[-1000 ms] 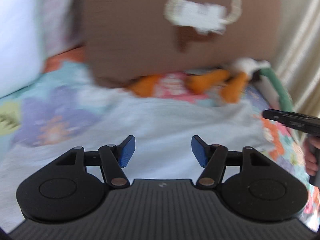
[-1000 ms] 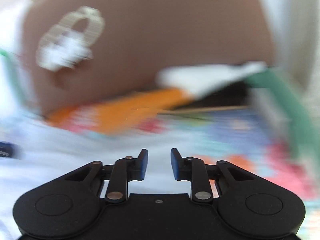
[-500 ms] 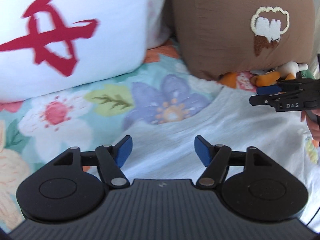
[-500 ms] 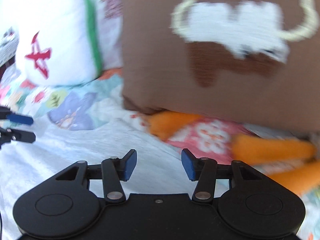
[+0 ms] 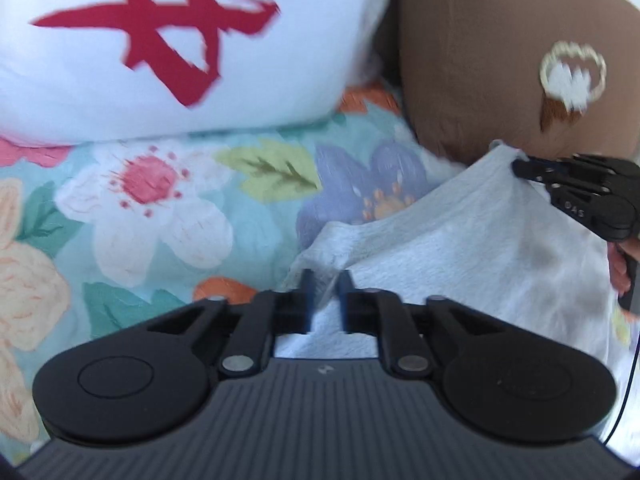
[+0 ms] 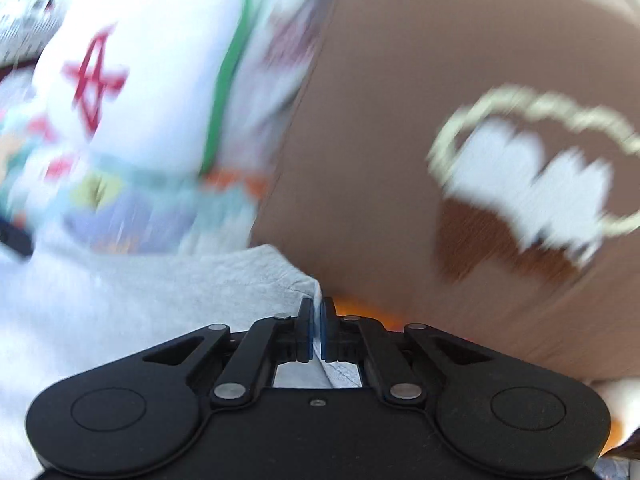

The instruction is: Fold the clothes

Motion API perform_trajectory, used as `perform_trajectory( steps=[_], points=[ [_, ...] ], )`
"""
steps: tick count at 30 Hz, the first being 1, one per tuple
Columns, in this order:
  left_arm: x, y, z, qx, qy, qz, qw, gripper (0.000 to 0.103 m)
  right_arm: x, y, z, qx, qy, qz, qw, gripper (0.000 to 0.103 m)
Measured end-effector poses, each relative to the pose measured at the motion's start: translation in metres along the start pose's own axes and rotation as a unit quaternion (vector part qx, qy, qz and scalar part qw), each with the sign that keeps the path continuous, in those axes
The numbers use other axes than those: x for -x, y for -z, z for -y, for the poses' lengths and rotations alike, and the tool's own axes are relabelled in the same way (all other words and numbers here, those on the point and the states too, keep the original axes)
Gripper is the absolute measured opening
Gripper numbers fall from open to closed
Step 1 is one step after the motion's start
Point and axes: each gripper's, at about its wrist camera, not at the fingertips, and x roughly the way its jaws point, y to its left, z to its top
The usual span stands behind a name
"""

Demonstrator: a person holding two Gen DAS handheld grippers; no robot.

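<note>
Floral bedding (image 5: 168,216) is spread beneath a white pillow with a red mark (image 5: 160,48) and a brown cushion (image 5: 480,60). Clamped in the left claw (image 5: 324,292) is an edge of the pale grey fleece garment (image 5: 480,248). From the right wrist, the right claw (image 6: 317,330) is seen pinched on the garment's corner (image 6: 276,276) beside the cushion (image 6: 380,140).

The right wrist view is smeared by motion: the white pillow (image 6: 132,80) with its red mark, the floral bedspread (image 6: 120,208) and the brown cushion (image 6: 420,120) with its cream-ringed patch all lose their outlines. An orange thing (image 6: 360,308) under the cushion is mostly hidden and cannot be identified. In the left wrist view the pillow (image 5: 180,40) and cushion (image 5: 480,60) are cut off at the top, the pale grey garment (image 5: 480,240) runs under the left gripper's (image 5: 325,280) body, and only fingertips (image 5: 618,272) of the person's right hand show at the right edge.
</note>
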Motion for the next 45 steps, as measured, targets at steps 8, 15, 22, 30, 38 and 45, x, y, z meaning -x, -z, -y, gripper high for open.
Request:
perform_trajectory(
  steps=[8,15,22,30,38,45],
  points=[
    [-0.006,-0.006,-0.003,0.014,-0.057,-0.008,0.9982,0.004,-0.025,-0.002,-0.003,-0.099,0.002,-0.043,0.994,0.010],
    [0.042,0.022,0.037,-0.048,-0.040,0.000,0.9980,0.050,0.066,0.015,0.021,-0.237,-0.027,0.007,0.971,0.050],
    [0.106,0.061,0.097,-0.082,-0.013,-0.015,0.9964,0.059,0.178,0.046,0.041,-0.256,-0.033,0.014,0.966,0.062],
    [0.197,0.096,0.161,-0.171,-0.024,-0.039,0.9842,0.068,0.305,0.098,0.064,-0.302,-0.050,0.001,0.952,0.065],
    [0.274,0.131,0.214,-0.224,0.027,-0.066,0.9720,0.071,0.419,0.133,0.061,-0.306,-0.082,-0.020,0.948,0.066],
    [0.300,0.172,0.249,-0.249,0.052,-0.173,0.9517,0.072,0.506,0.156,0.050,-0.307,-0.113,-0.078,0.942,0.067]
  ],
)
